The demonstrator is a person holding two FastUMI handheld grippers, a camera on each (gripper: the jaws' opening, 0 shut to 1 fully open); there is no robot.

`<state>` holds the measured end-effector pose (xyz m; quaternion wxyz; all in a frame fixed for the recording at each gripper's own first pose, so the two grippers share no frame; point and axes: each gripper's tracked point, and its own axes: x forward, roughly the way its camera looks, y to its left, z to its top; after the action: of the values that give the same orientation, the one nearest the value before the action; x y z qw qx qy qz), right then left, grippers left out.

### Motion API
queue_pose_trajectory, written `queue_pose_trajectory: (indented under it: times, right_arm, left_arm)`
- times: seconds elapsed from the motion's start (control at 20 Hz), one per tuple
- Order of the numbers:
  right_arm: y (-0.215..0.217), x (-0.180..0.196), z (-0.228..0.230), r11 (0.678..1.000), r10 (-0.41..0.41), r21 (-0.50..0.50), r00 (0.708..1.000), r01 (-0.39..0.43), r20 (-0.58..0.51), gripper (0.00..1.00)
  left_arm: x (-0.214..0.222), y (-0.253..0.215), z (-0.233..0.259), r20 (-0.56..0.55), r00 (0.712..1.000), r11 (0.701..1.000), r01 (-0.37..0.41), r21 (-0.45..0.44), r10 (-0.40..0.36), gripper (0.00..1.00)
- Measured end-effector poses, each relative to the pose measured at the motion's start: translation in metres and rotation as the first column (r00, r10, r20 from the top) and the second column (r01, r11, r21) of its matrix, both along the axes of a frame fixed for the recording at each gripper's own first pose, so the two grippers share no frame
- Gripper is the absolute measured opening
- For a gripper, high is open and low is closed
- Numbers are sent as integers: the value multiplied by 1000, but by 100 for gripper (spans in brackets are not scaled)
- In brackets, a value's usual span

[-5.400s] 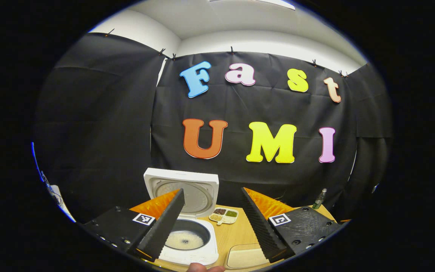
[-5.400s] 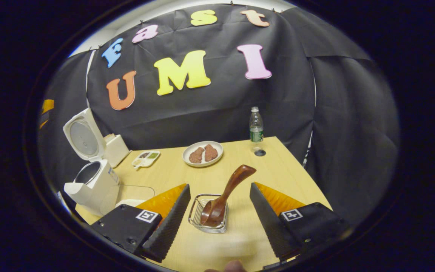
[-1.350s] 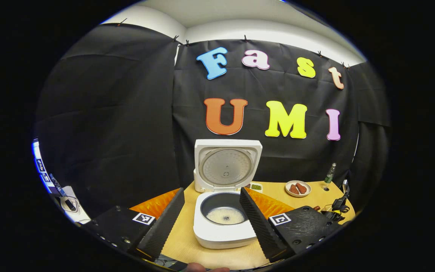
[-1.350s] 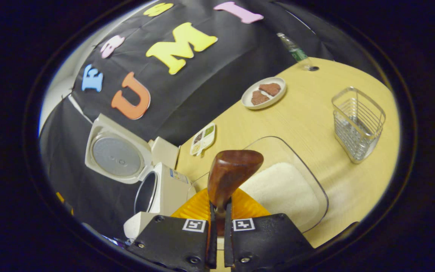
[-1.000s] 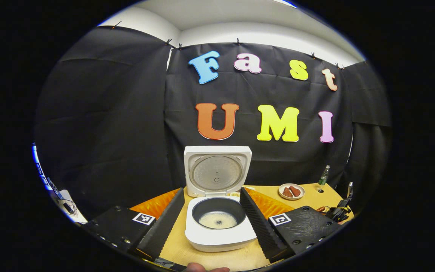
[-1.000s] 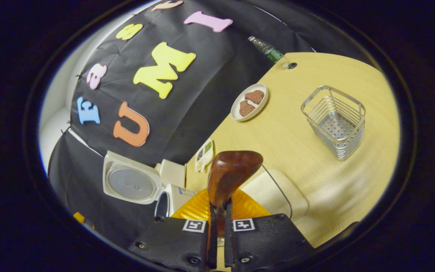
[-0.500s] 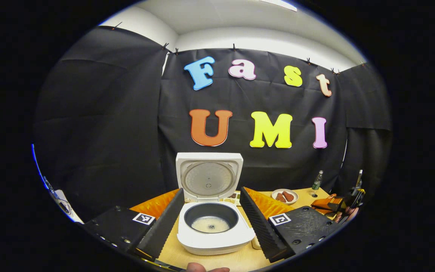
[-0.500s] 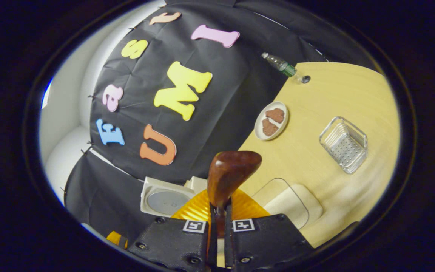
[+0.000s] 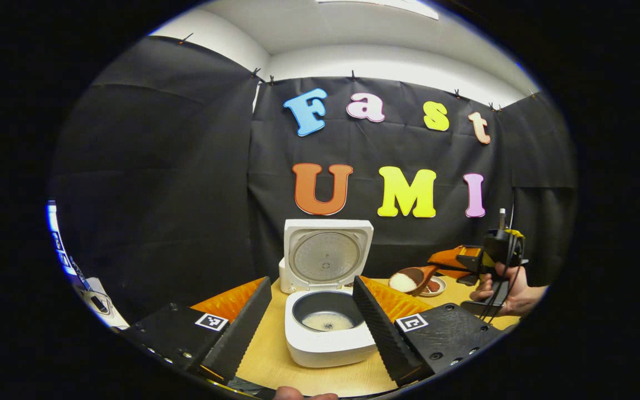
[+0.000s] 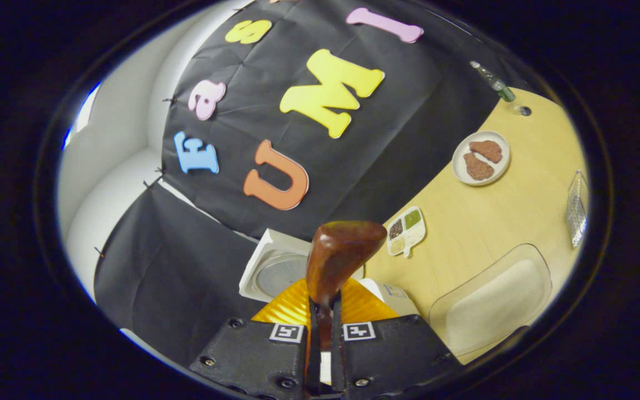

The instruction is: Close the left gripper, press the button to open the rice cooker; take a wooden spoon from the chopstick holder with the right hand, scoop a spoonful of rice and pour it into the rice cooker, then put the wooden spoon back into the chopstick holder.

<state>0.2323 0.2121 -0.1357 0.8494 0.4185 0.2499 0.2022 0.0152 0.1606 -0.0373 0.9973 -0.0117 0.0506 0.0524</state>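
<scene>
The white rice cooker stands open with its lid upright and a little rice in the dark pot. My left gripper is open, its fingers on either side of the cooker and holding nothing. To the right of the cooker a hand carries my right gripper, shut on the wooden spoon, whose bowl is heaped with white rice. In the right gripper view the spoon sticks up between the shut fingers of my right gripper, above the cooker lid. The wire chopstick holder stands at the far right.
A clear container of rice lies on the wooden table beside the cooker. A small divided dish, a plate with brown food and a bottle stand farther back.
My right gripper has lifted the spoon, now holding rice, away from the rice container and swung it toward the cooker, coming into the left gripper view. The left gripper stays open.
</scene>
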Motion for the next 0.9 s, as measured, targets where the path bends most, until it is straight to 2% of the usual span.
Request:
queue_pose_trajectory:
  times: [0.15, 0.25, 0.4, 0.55, 0.75, 0.9]
  right_arm:
    - [44, 15, -9, 994, 54, -94, 999, -53, 4, 13]
    - [65, 29, -22, 979, 79, -188, 997, -73, 26, 12]
    - [87, 41, -44, 938, 128, -331, 990, -100, 66, 13]
    - [98, 47, -65, 908, 146, -405, 988, -111, 58, 13]
    - [106, 53, -72, 851, 180, -513, 980, -115, 80, 12]
    - [111, 55, -68, 787, 233, -607, 964, -111, 126, 13]
  left_arm:
    - [-4, 18, -14, -16, 999, 999, -41, -21, 41, 94]
    - [-8, 25, -15, -42, 997, 996, -71, -47, 69, 94]
    - [-17, 37, -16, -47, 994, 993, -104, -63, 102, 94]
    - [-22, 44, -23, -62, 991, 989, -127, -75, 123, 94]
    - [-27, 48, -30, -76, 988, 986, -144, -86, 138, 94]
    - [-28, 48, -33, -75, 987, 985, -147, -91, 141, 94]
